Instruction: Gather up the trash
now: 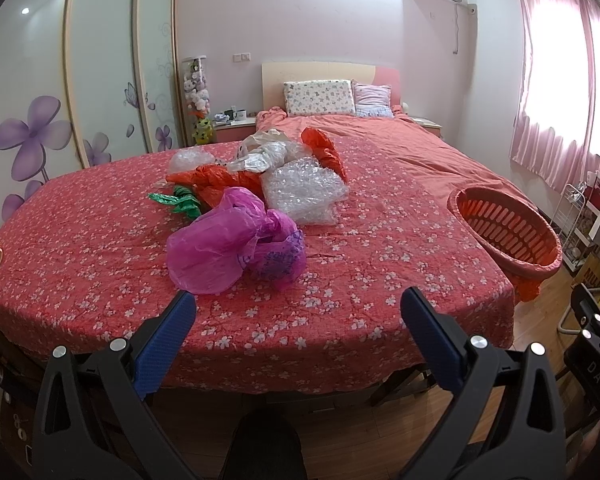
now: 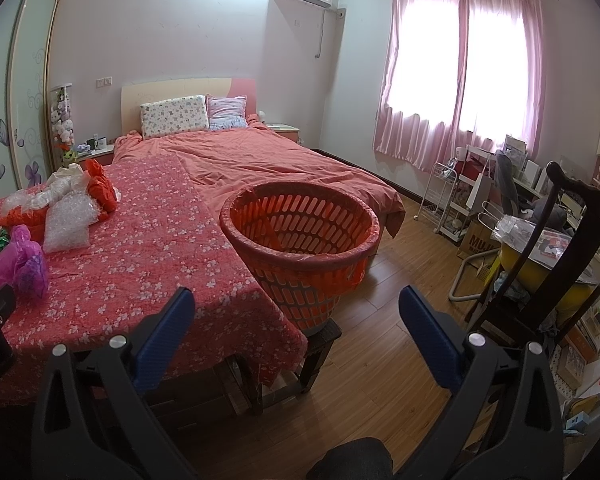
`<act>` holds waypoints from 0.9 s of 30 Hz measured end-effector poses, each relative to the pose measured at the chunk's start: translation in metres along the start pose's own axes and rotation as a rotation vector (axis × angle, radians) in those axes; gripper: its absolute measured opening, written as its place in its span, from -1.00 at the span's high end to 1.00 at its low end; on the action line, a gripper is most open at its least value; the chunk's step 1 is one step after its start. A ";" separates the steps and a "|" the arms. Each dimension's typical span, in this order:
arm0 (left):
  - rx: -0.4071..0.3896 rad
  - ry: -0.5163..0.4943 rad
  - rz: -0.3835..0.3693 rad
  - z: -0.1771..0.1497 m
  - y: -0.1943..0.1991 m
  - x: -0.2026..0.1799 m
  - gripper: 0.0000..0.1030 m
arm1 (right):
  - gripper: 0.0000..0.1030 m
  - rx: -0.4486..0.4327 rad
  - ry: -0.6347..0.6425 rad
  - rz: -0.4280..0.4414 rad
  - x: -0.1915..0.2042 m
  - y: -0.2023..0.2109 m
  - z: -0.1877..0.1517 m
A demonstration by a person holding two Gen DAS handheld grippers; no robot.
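A pile of trash lies on the red flowered cloth [image 1: 80,240]: a magenta plastic bag [image 1: 232,244] nearest, a green bag [image 1: 176,200], orange bags [image 1: 220,180], clear bubble wrap [image 1: 304,192]. My left gripper [image 1: 298,306] is open and empty, just short of the magenta bag. An orange slatted basket [image 2: 300,236] with a red liner stands on a dark stool at the cloth's right edge; it also shows in the left wrist view [image 1: 508,232]. My right gripper [image 2: 296,306] is open and empty, in front of the basket. The pile shows at the left in the right wrist view [image 2: 60,208].
A bed with a pink quilt [image 2: 260,160] and pillows lies behind. A wardrobe [image 1: 100,60] stands left. A dark wooden chair [image 2: 548,264], a white rack [image 2: 448,200] and boxes crowd the right side. Wooden floor [image 2: 380,360] lies below the right gripper.
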State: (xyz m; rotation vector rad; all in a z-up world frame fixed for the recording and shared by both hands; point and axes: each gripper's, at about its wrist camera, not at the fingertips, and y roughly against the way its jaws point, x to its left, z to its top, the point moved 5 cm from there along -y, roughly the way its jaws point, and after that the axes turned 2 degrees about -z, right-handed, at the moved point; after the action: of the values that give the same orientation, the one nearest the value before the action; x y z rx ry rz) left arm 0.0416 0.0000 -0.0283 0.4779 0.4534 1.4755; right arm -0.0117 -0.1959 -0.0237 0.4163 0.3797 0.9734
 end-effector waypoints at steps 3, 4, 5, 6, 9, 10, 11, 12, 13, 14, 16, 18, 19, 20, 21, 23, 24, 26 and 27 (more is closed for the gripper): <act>0.001 0.010 0.004 0.001 -0.002 0.003 -0.96 | -0.93 0.004 0.001 0.001 0.001 -0.001 0.000; 0.001 0.017 0.004 0.001 -0.003 0.005 -0.96 | -0.93 0.007 0.002 0.002 0.002 -0.001 0.000; 0.002 0.024 0.006 0.002 -0.005 0.008 -0.96 | -0.93 0.011 0.005 0.004 0.005 -0.005 0.000; 0.003 0.033 0.013 0.003 -0.007 0.012 -0.96 | -0.93 0.014 0.006 0.004 0.005 -0.008 0.001; 0.011 0.062 0.025 0.009 -0.023 0.023 -0.96 | -0.93 0.024 0.005 0.015 0.016 -0.017 0.002; 0.012 0.070 0.031 0.010 -0.027 0.028 -0.96 | -0.93 0.023 0.006 0.016 0.016 -0.016 0.002; 0.013 0.088 0.043 0.014 -0.032 0.036 -0.96 | -0.93 0.024 0.008 0.022 0.021 -0.019 0.003; 0.012 0.096 0.042 0.017 -0.034 0.042 -0.96 | -0.93 0.024 0.010 0.027 0.025 -0.021 0.004; 0.011 0.105 0.044 0.020 -0.037 0.046 -0.96 | -0.93 0.023 0.012 0.032 0.029 -0.023 0.005; 0.007 0.115 0.044 0.026 -0.042 0.052 -0.96 | -0.93 0.022 0.014 0.037 0.032 -0.024 0.006; -0.001 0.122 0.044 0.034 -0.050 0.056 -0.96 | -0.93 0.016 0.023 0.051 0.040 -0.027 0.008; -0.008 0.122 0.040 0.040 -0.061 0.056 -0.96 | -0.93 0.009 0.031 0.066 0.049 -0.029 0.011; -0.005 0.120 0.039 0.043 -0.067 0.055 -0.96 | -0.93 0.005 0.034 0.071 0.053 -0.030 0.013; 0.006 0.119 0.029 0.046 -0.075 0.053 -0.96 | -0.93 0.001 0.037 0.075 0.055 -0.030 0.014; 0.012 0.118 0.022 0.047 -0.079 0.051 -0.96 | -0.93 -0.004 0.041 0.081 0.059 -0.031 0.016; 0.025 0.108 0.028 0.046 -0.090 0.048 -0.96 | -0.93 -0.015 0.051 0.089 0.067 -0.033 0.019; 0.034 0.101 0.032 0.045 -0.096 0.047 -0.96 | -0.93 -0.016 0.055 0.091 0.070 -0.035 0.020; 0.061 0.092 0.045 0.041 -0.108 0.047 -0.96 | -0.93 -0.015 0.063 0.096 0.076 -0.038 0.022; 0.075 0.092 0.042 0.039 -0.113 0.047 -0.95 | -0.93 -0.015 0.066 0.099 0.079 -0.040 0.022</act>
State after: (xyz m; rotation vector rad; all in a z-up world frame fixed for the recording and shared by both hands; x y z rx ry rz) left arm 0.1586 0.0421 -0.0596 0.4833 0.5761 1.5296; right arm 0.0675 -0.1518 -0.0343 0.3927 0.4139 1.0878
